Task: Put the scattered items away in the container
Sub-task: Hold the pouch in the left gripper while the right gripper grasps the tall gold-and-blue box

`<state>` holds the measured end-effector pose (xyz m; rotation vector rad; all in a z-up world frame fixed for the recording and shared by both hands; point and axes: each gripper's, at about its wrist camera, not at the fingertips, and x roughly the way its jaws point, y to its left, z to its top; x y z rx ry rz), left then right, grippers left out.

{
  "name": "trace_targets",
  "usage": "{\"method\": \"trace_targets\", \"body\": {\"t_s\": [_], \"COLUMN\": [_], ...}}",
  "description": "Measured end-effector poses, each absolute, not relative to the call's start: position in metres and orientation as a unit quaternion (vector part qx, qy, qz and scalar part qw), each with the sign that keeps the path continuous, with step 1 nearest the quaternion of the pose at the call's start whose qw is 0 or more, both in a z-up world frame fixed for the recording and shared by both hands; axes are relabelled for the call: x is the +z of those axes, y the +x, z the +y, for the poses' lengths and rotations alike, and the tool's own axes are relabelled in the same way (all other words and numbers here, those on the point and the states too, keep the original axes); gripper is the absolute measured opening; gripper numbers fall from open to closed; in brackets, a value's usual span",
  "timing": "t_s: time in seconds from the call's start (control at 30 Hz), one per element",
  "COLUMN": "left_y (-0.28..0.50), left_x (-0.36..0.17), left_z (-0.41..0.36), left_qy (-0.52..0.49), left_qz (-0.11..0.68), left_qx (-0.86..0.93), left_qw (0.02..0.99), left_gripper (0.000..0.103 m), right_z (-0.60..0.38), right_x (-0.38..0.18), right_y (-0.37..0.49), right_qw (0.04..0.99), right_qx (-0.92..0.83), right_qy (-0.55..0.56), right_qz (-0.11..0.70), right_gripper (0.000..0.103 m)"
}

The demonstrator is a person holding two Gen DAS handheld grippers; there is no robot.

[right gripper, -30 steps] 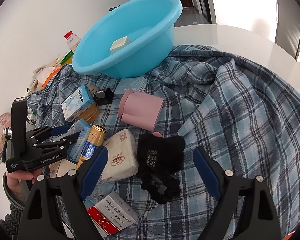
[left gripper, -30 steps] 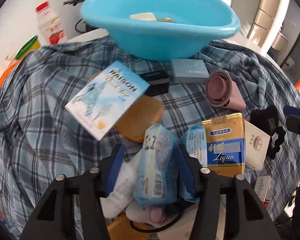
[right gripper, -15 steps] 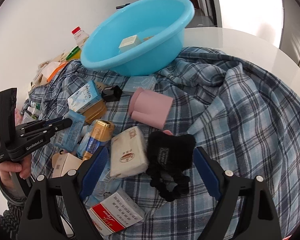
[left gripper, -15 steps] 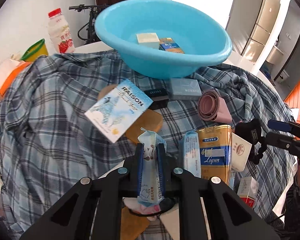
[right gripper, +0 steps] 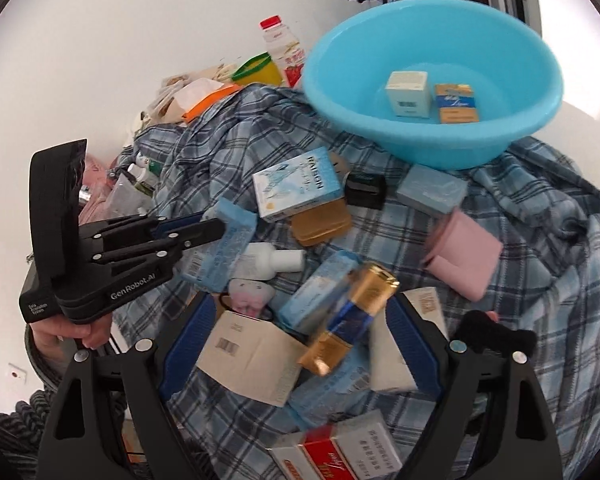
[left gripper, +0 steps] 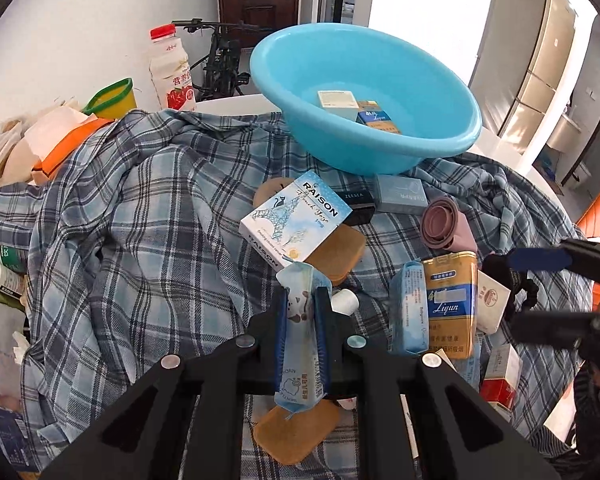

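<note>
My left gripper (left gripper: pixel 302 294) is shut on a light blue tissue packet (left gripper: pixel 300 344), held clear of the plaid cloth (left gripper: pixel 140 240); in the right wrist view the left gripper (right gripper: pixel 210 232) holds that packet (right gripper: pixel 232 240) at the left. My right gripper (right gripper: pixel 300 320) stands open above a gold and blue cigarette pack (right gripper: pixel 356 312), a blue packet (right gripper: pixel 320 294) and a beige box (right gripper: pixel 252 356), pressing on none of them. Beyond stands the blue basin (left gripper: pixel 364 152), holding a white box (right gripper: pixel 407 92) and a blue-gold pack (right gripper: pixel 456 102).
A RAISON box (left gripper: pixel 296 220), brown case (left gripper: pixel 338 252), black box (left gripper: pixel 358 202), grey-blue box (left gripper: pixel 400 200), pink cup (left gripper: pixel 446 228), white bottle (right gripper: pixel 272 262), red pack (right gripper: pixel 332 456) and black hair tie (right gripper: pixel 496 332) lie scattered. A drink bottle (left gripper: pixel 170 72) and bags crowd the left.
The left gripper shut on the tissue packet and raised it off the pile. The right gripper swung left from the black hair tie to above the gold pack, staying open.
</note>
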<state>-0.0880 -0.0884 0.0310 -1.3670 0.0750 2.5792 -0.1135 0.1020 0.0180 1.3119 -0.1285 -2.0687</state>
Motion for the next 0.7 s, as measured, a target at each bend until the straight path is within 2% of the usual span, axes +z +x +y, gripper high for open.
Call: {"method": "trace_targets", "body": {"t_s": [0.17, 0.33, 0.5, 0.7], "left_y": [-0.088, -0.088, -0.087, -0.083], "left_x": [0.029, 0.024, 0.022, 0.020], "left_z": [-0.093, -0.103, -0.106, -0.110], "left_qy": [-0.464, -0.466, -0.465, -0.465], "left_qz": [0.025, 0.016, 0.010, 0.011], "left_qx": [0.879, 0.878, 0.879, 0.879], "left_qw": [0.109, 0.106, 0.109, 0.107], "left_gripper": [0.014, 0.014, 0.014, 0.014], "right_z": [0.078, 0.064, 0.050, 0.039], "right_x": [-0.007, -0.007, -0.005, -0.010], "right_y": [-0.119, -0.110, -0.112, -0.115], "right_qw": [0.324, 0.318, 0.348, 0.310], "right_qx": [-0.772, -0.784, -0.769, -0.800], "right_qy": [0.545, 0.533, 0.536, 0.512], "right_qz": [-0.050, -0.010, -0.020, 0.038], "right_gripper": [0.086, 0.086, 0.086, 0.086]}}
